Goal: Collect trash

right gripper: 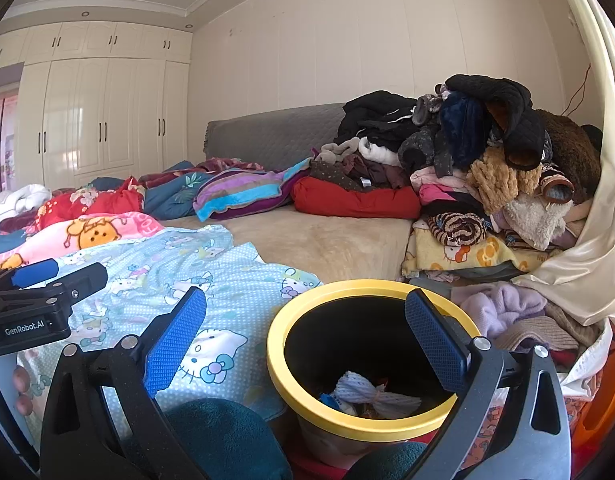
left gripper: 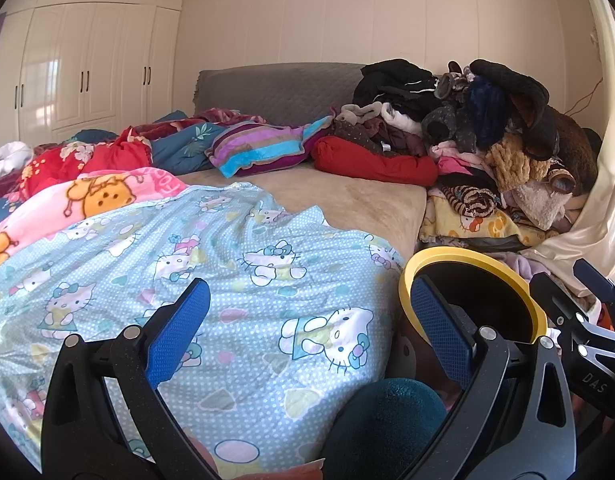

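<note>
A trash bin with a yellow rim (right gripper: 307,408) and black inside stands beside the bed. Crumpled white wrapper trash (right gripper: 371,394) lies in its bottom. My right gripper (right gripper: 307,340) is open and empty, its right blue pad over the bin's mouth. My left gripper (left gripper: 311,328) is open and empty above the blue Hello Kitty blanket (left gripper: 227,272); the bin's rim (left gripper: 467,254) shows behind its right finger. The left gripper's body also shows at the left of the right wrist view (right gripper: 35,300), and the right gripper at the right of the left wrist view (left gripper: 587,320).
A beige bed (right gripper: 319,240) holds blankets and pillows, with a big pile of clothes (right gripper: 487,160) at its right end. White wardrobes (right gripper: 99,120) line the far wall. A cream curtain (right gripper: 595,240) hangs at the right. Teal fabric (right gripper: 227,440) lies below the grippers.
</note>
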Demonstrator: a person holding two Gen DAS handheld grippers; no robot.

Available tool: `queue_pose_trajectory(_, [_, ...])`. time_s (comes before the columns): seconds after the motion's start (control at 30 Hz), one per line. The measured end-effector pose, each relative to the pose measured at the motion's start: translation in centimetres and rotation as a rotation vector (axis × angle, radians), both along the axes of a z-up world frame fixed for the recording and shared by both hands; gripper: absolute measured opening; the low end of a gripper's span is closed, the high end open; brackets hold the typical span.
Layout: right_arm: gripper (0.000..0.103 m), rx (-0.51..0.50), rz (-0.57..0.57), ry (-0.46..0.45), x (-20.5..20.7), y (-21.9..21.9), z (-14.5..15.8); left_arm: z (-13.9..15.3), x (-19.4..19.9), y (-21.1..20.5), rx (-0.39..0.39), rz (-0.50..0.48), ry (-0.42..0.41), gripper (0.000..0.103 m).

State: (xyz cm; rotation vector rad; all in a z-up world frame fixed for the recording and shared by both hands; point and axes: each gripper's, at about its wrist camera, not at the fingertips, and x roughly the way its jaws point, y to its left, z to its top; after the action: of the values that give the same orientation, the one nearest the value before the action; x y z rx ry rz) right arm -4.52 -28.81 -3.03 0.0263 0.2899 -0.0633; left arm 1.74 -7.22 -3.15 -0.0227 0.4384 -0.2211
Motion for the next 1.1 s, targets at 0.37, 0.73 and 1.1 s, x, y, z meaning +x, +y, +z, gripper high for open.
queue_pose_trajectory(0.37, [0.097, 0.000, -0.002, 0.000, 0.0, -0.1, -0.1, 0.0, 0.1, -0.2, 0.001, -0.001, 0.001, 0.092])
queue_pose_trajectory(0.73, [0.097, 0.043, -0.022, -0.015, 0.2, -0.3, 0.9, -0.5, 0.1, 0.7, 0.004, 0.019, 0.010, 0.092])
queue_pose_trajectory(1.1, [0.097, 0.105, 0.125, -0.013, 4.9, 6.9, 2.6, -0.9, 1.8, 8.6, -0.064, 0.245, 0.070, 0.092])
